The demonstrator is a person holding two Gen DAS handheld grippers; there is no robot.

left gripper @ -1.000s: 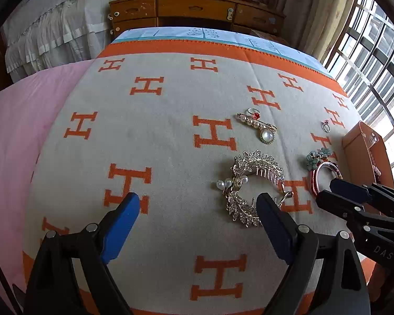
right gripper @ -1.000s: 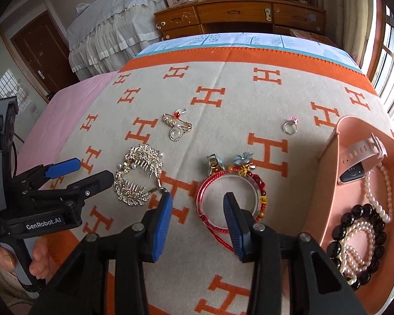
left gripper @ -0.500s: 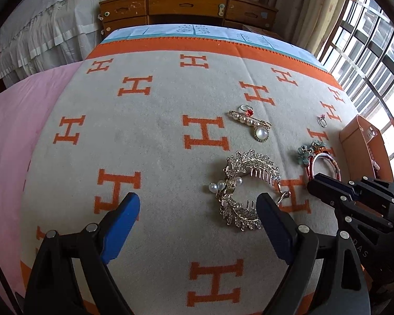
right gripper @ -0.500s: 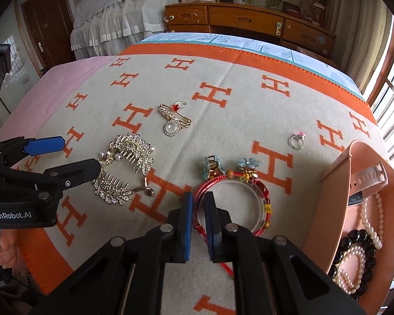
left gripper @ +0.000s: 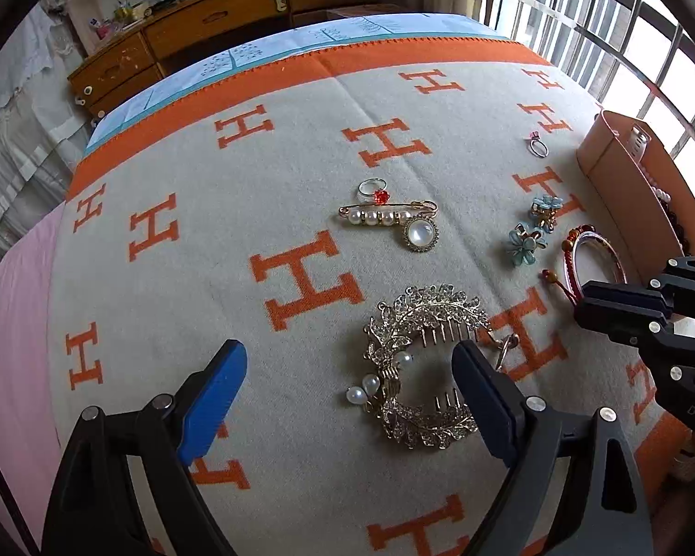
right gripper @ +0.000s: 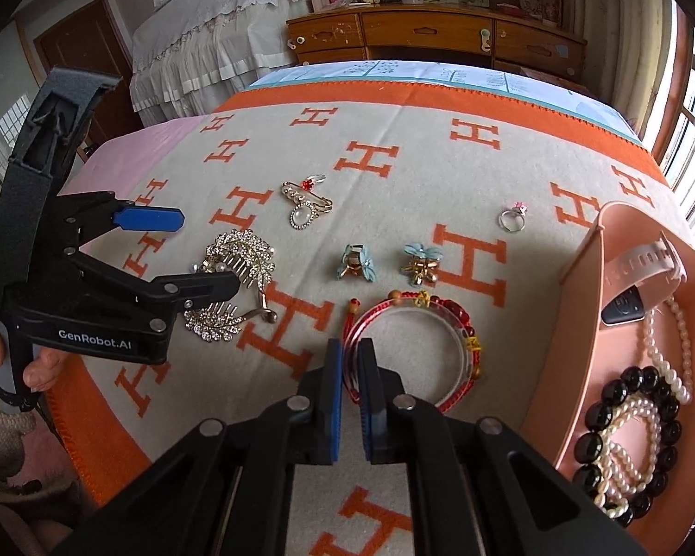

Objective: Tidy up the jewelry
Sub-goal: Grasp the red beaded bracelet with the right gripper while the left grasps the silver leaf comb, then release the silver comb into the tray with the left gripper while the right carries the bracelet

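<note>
Left wrist view: left gripper (left gripper: pixel 347 380) jaws wide apart, holding nothing, hovering over the rhinestone hair comb (left gripper: pixel 424 366); its right pad overlaps the comb's open side, so the comb sits off-centre toward that pad. Comb is a crescent of gilt metal leaves with faux pearls, teeth pointing inward. Pearl brooch pin (left gripper: pixel 394 222) lies farther ahead on the fuzzy H-patterned blanket (left gripper: pixel 162 315). Right wrist view: right gripper (right gripper: pixel 351 370) jaws nearly together, clamped on the near-left rim of the red bangle (right gripper: pixel 412 347), a thin rigid hoop wrapped with red cord and beads, lying flat. Pink plastic tray (right gripper: pixel 579 324) stands just right of the bangle, holding bead and pearl bracelets; judged next move is lift and carry rightward.
</note>
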